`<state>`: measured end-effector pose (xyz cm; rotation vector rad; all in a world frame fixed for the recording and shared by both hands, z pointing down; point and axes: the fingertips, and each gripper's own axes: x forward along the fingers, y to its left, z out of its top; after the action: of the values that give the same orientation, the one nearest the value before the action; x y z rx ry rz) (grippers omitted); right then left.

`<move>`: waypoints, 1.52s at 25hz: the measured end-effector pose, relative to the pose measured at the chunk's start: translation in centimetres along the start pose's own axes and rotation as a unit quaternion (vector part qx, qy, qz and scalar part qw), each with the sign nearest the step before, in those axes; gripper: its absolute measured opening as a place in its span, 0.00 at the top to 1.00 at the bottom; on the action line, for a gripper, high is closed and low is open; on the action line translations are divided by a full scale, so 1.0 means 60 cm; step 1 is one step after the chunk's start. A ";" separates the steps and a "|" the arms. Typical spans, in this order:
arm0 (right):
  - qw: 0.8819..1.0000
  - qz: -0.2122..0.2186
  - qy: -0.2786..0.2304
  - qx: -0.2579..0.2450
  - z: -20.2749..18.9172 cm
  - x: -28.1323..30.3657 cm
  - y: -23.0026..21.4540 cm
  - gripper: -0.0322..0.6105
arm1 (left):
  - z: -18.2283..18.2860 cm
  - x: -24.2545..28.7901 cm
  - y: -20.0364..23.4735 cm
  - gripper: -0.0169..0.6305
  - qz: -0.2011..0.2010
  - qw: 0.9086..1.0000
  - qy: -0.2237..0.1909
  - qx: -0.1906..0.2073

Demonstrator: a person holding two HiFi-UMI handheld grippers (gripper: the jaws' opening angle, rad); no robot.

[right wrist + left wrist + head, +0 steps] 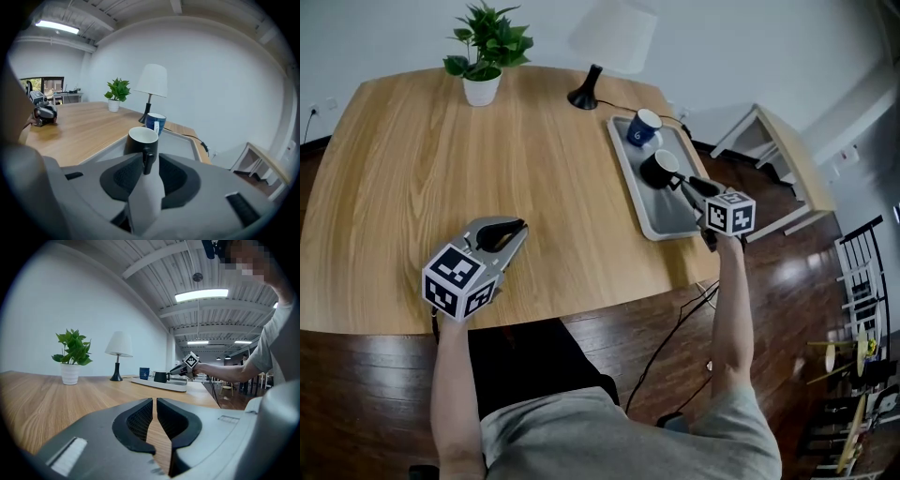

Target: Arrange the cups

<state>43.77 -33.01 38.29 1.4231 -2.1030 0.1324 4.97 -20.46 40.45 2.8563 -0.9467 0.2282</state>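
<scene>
A black cup [659, 169] stands upright on the grey tray [661, 223] at the table's right edge, its handle turned toward me. A blue cup [643, 127] stands behind it on the same tray. My right gripper [679, 182] is at the black cup's handle. In the right gripper view the handle sits between the jaws of the right gripper [148, 159], which stand slightly apart and do not clearly press on it; the black cup [142, 139] and blue cup [155, 123] stand just ahead. My left gripper [522, 228] rests low over the table's near left part, shut and empty, far from the tray.
A potted plant [483, 56] and a lamp [589, 89] stand at the far side of the wooden table. A cable runs from the lamp off the right edge. A white side table [787, 159] stands on the floor to the right.
</scene>
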 end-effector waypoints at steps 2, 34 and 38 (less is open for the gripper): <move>0.999 -0.010 -0.034 -0.018 0.037 -0.027 0.037 0.76 | -0.001 0.002 0.000 0.92 0.000 1.000 -0.001 0.001; 0.931 0.296 -0.210 0.027 0.188 0.062 0.651 0.83 | -0.007 -0.033 0.031 0.92 0.045 0.999 -0.001 -0.013; 0.932 0.295 -0.210 0.026 0.190 0.062 0.650 0.83 | -0.005 -0.033 0.032 0.92 0.044 0.999 -0.001 -0.011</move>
<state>3.98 -24.05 40.11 0.8468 -2.8559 0.1232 2.24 -20.77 40.55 2.7982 -1.0706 0.2219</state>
